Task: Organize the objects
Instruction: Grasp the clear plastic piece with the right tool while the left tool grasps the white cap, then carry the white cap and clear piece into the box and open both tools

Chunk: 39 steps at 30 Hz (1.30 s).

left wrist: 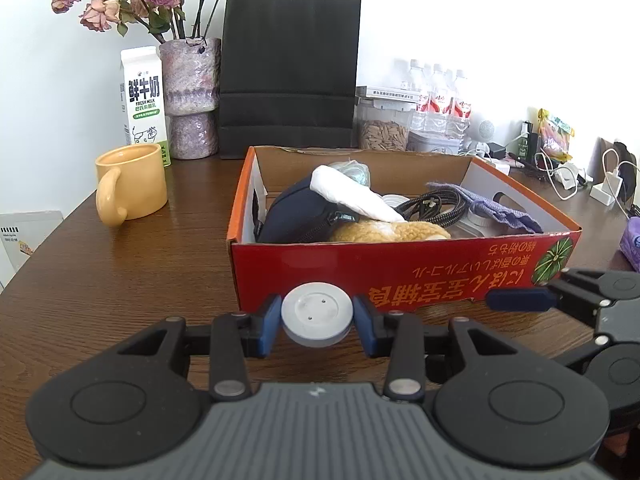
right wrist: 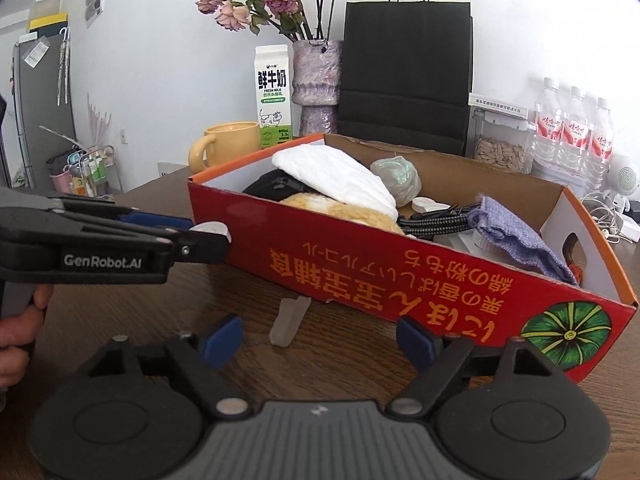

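Left gripper (left wrist: pixel 317 316): my jaws clamp a round white lid (left wrist: pixel 317 314).
Right gripper (right wrist: pixel 319 340): jaws apart, empty; clear plastic piece (right wrist: pixel 289 320) on tabletop (right wrist: pixel 248 292) just ahead between them.
Red box (right wrist: pixel 400 276): beyond both.

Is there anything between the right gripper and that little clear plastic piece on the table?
Nothing visible. The clear plastic piece lies on bare table just ahead of the open right gripper, beside the red box.
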{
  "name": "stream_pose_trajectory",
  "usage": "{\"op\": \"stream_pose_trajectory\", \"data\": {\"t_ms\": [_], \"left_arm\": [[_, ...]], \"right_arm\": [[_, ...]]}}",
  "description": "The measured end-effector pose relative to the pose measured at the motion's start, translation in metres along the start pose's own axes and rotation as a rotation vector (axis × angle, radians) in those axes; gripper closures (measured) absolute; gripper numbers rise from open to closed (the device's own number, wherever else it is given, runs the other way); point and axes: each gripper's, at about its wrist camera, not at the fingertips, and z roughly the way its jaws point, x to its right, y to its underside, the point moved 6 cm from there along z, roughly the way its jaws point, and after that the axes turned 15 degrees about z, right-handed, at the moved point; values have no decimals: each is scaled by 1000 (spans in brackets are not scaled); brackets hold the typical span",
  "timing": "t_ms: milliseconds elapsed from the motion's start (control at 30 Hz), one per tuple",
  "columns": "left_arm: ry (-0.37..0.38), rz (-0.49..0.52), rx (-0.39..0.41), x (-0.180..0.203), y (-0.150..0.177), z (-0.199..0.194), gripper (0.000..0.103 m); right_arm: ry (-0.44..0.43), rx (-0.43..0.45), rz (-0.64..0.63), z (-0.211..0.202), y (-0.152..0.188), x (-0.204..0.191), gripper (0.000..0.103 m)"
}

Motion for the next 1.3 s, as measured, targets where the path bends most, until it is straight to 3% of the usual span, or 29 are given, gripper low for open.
{"op": "stream_pose_trajectory", "data": {"t_ms": [167, 300, 400, 633, 900, 1300], "left_arm": [[0, -8, 14, -3, 0, -4, 62], [1, -10, 20, -5, 0, -6, 62], [0, -11, 21, -5, 1, -7, 62], [-3, -18, 18, -7, 1, -6, 62], [-2, -23, 26, -8, 1, -8, 62], [-29, -68, 63, -15, -1, -14, 62]], "right_arm": [[33, -60, 13, 14, 3, -5, 33], [51, -52, 23, 17, 2, -5, 34], [42, -50, 18, 17, 2, -6, 42], [9, -43, 29, 15, 0, -7, 92], [-4, -36, 22, 12, 1, -9, 97], [-36, 55, 13, -5, -6, -13, 97]]}}
